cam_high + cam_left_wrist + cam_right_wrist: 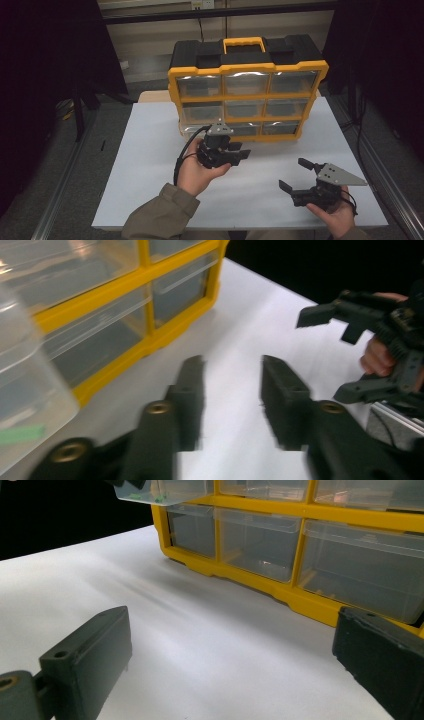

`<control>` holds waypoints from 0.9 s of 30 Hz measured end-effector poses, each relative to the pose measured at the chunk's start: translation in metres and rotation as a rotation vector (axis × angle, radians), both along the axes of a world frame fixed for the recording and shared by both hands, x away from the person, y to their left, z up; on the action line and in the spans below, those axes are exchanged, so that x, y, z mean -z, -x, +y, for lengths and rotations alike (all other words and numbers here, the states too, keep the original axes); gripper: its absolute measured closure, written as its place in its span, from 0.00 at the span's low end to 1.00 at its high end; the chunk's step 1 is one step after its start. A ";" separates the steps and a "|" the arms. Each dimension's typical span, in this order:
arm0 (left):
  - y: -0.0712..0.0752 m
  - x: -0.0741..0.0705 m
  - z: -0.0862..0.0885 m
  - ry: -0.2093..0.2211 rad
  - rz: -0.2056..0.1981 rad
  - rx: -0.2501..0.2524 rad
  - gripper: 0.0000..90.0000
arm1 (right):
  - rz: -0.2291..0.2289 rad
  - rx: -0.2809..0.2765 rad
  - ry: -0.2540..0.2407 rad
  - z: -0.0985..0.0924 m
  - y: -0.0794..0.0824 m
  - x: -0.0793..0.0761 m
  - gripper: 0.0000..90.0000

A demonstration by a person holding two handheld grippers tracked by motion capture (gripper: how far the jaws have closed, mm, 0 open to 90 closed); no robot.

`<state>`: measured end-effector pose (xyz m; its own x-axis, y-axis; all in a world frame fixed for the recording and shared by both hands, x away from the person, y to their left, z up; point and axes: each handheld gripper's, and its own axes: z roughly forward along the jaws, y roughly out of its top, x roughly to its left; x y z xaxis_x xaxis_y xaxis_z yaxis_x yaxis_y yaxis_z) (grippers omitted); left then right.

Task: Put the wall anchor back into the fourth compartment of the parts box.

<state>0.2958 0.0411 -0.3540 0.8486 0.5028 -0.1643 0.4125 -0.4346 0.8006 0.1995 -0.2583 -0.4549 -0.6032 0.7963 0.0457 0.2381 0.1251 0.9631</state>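
Observation:
A yellow and black drawer cabinet (247, 67) stands upright at the back of the white table (150, 165), its clear drawers facing me. The bottom-left drawer (192, 129) is pulled out. In the left gripper view this drawer (30, 390) is close on the left, with something green (20, 434) inside. My left gripper (242, 151) hovers just in front of the cabinet's bottom row, jaws a modest gap apart with nothing between them (232, 370). My right gripper (295, 174) is held near the table's front right, jaws spread wide and empty (232, 655).
The cabinet's yellow frame (250, 577) and two lower drawers lie ahead of the right gripper. The pulled-out drawer (160, 490) overhangs at the top left there. Dark floor and metal rails flank the table. Bare white tabletop lies between the two hands.

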 end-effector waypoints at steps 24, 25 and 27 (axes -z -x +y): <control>-0.010 0.001 0.025 -0.022 -0.057 -0.164 1.00 | -0.001 -0.002 0.004 0.000 0.000 0.000 0.03; -0.010 0.002 0.025 -0.004 -0.062 -0.175 1.00 | -0.001 -0.002 0.003 0.000 0.000 0.000 0.03; -0.011 0.002 0.028 -0.011 -0.064 -0.182 1.00 | 0.000 -0.001 0.003 0.000 0.000 0.000 0.03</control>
<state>0.3071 0.0688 -0.3558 0.7522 0.6502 -0.1068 0.4334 -0.3662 0.8234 0.1998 -0.2582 -0.4552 -0.6041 0.7957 0.0433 0.2382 0.1284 0.9627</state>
